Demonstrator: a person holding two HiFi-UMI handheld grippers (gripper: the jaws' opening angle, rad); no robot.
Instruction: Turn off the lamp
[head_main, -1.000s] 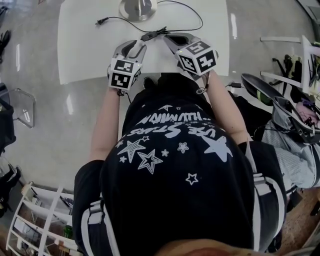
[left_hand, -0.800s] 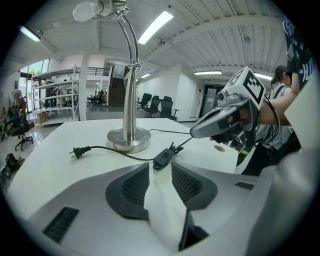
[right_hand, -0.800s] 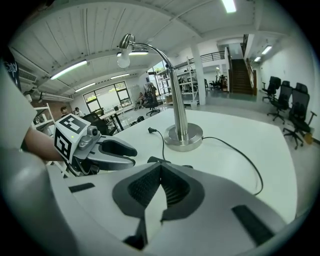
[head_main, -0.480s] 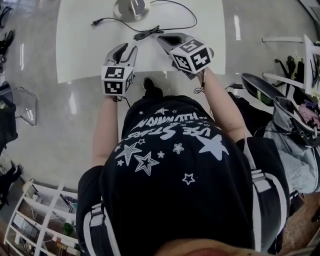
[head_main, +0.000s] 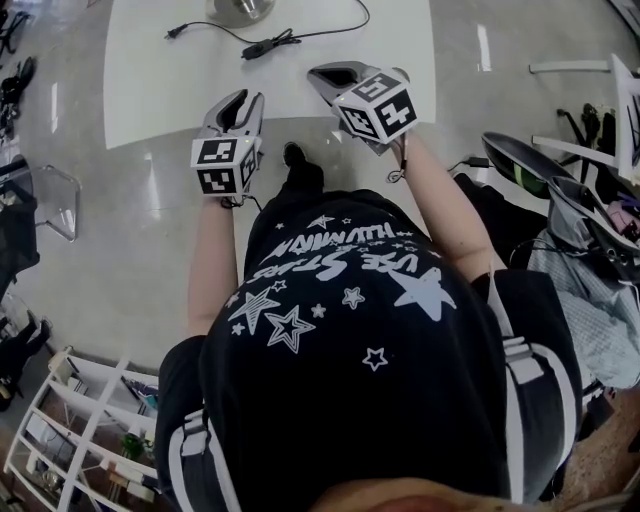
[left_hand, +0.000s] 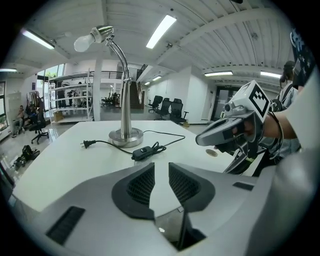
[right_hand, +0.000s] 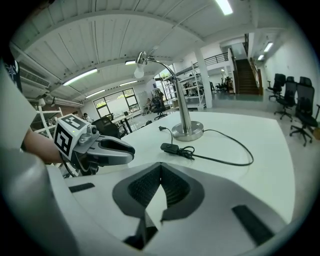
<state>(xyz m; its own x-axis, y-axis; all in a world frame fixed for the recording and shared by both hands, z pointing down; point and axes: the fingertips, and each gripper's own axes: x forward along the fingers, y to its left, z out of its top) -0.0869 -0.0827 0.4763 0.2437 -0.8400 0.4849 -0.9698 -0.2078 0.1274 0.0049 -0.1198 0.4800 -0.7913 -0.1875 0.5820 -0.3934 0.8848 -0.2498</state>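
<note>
The desk lamp's round metal base stands at the far side of the white table. Its curved neck ends in a white bulb that shows no glow. The black inline switch lies on the cord in front of the base, and the plug lies loose on the table. My left gripper hovers short of the switch, its jaws closing on nothing. My right gripper is beside it, tips together and empty.
The table's near edge runs just under both grippers. A white wire rack stands on the floor at lower left, and bags and gear lie at the right. Office chairs stand beyond the table.
Both grippers have drawn back from the switch toward the table's near edge. The switch and cord now lie apart from them, untouched.
</note>
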